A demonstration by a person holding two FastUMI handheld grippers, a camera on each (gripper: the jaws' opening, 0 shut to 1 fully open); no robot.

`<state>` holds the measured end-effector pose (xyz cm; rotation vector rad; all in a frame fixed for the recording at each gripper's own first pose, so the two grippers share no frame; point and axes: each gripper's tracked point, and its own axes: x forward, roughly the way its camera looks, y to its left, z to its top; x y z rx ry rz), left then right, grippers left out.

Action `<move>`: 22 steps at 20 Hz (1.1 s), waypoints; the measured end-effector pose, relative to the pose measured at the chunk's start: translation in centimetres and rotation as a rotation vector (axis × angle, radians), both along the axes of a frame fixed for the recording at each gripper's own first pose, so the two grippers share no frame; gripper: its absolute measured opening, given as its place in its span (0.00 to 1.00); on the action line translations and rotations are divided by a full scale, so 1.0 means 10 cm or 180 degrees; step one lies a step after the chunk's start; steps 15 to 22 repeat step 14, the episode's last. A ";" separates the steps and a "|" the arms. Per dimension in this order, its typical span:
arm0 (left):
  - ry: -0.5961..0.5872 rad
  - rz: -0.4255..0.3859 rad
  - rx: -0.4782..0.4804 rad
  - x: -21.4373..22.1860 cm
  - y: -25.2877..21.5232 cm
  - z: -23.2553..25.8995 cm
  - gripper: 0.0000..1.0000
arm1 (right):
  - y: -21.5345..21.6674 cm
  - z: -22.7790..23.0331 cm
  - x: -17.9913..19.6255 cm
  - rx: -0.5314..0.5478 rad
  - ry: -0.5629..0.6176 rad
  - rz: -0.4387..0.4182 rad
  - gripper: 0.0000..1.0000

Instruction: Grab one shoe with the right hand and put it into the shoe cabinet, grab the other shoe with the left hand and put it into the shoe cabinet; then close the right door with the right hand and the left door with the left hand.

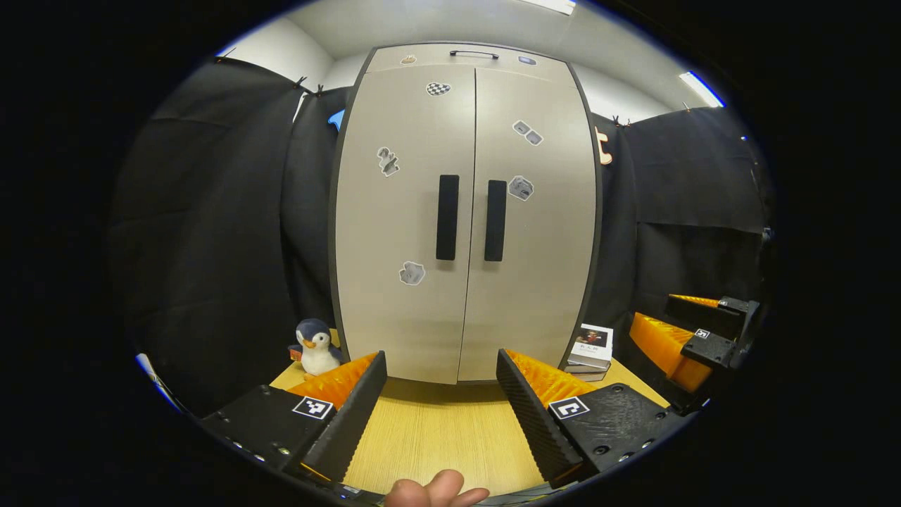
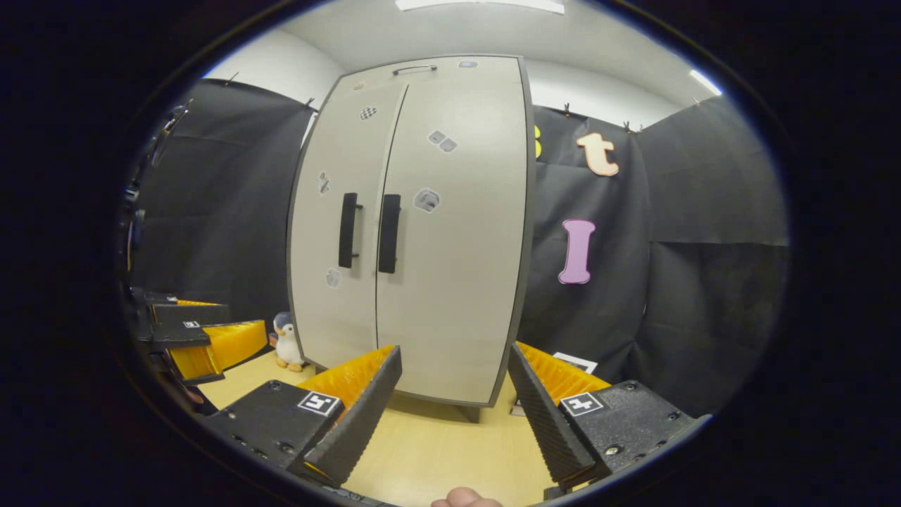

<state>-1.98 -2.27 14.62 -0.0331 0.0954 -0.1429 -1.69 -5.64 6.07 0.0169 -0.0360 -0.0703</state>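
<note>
Now, nearest to me in the left gripper view, my left tongs stand wide apart with nothing between them, over the bare wooden table. A fingertip of the holding hand shows at the bottom edge. In the right gripper view, my right tongs are also spread wide and hold nothing, above the same table.

A little further, on the left side of the table, I see a small toy penguin standing upright just beside the cabinet's lower left corner. On the other side some books lie in a short stack near the lower right corner; I think there are two or three, but the edge of the view is too bent to count well.

Behind them stands the shoe cabinet. Its left door and right door both lie flush and closed, with the two dark handles side by side at the middle seam. Any shoes must be hidden behind the doors; I cannot see them.
</note>
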 end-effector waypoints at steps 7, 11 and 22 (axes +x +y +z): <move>-0.0024 0.0022 -0.0007 0.03 0.03 0.01 0.95 | 0.01 0.00 0.02 -0.0031 -0.0001 0.0021 0.99; -0.0029 0.0032 -0.0015 0.03 0.02 0.02 0.95 | 0.01 -0.01 0.01 -0.0034 0.0021 0.0021 0.99; -0.0033 0.0027 -0.0002 0.01 0.02 0.00 0.95 | 0.01 -0.01 0.01 -0.0022 0.0019 0.0027 0.99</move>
